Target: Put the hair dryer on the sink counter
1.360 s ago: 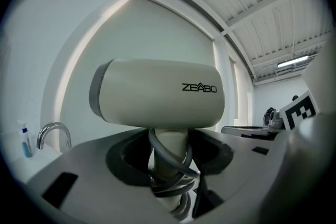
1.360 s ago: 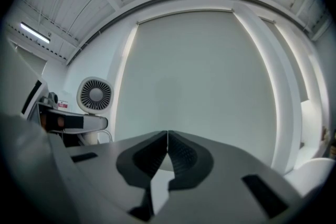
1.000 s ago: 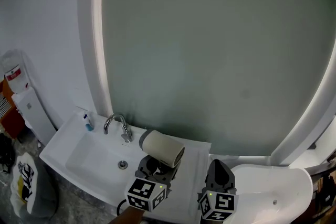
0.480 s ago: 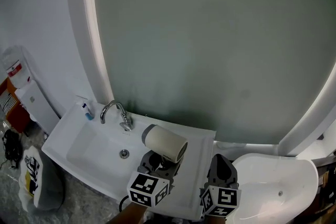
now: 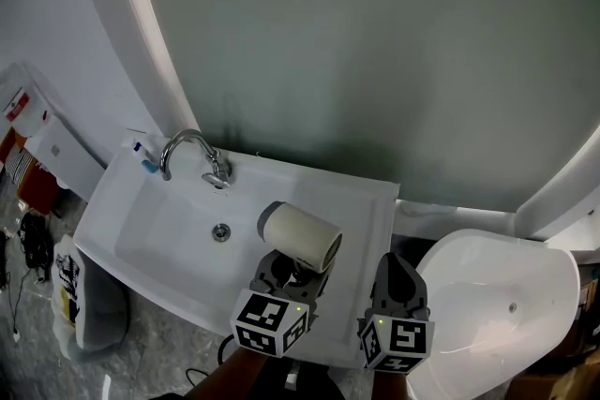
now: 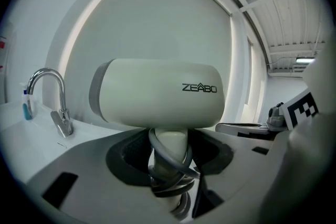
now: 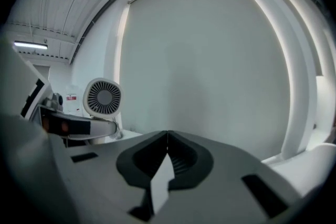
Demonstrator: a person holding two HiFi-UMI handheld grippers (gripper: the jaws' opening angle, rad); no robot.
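While my left gripper (image 5: 289, 273) clamps the hair dryer (image 5: 300, 237) (cord-wrapped handle) above the sink counter (image 5: 367, 225), my right gripper (image 5: 394, 284) is clenched; empty.

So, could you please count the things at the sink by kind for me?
Hair dryer: 1
Faucet: 1
Drain: 1
Hand-held grippers: 2, the left hand-held gripper and the right hand-held gripper
Total: 5

- The light is soft and even; a bright strip (image 5: 155, 28) glows along the mirror (image 5: 375, 61) edge.
- Both my gripper views bend strongly, with black corners.
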